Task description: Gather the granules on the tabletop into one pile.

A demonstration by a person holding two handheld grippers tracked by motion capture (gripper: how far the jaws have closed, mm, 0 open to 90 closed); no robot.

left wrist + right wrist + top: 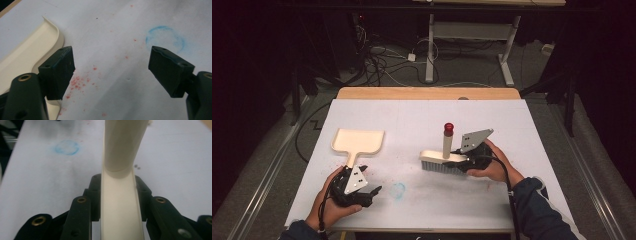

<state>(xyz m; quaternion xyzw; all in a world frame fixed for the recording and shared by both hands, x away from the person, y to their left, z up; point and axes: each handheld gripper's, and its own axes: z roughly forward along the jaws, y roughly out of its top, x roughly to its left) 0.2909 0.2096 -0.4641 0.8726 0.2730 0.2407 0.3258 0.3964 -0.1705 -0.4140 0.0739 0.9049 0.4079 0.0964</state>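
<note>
— Cream plastic hand brush (444, 159), red-capped handle: clamped by its back in right gripper (469, 161), bristles on white table (422, 120).
— Cream plastic dustpan (358, 141)?
— Beside left gripper (362, 192), jaws spread, ungrasped. Sweeping likely underway; next, grip dustpan handle.

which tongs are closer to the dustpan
Left. The left tongs sit just below the dustpan, by its handle end, jaws open and not gripping it. The right tongs are off to the dustpan's right, shut on the brush.
</note>
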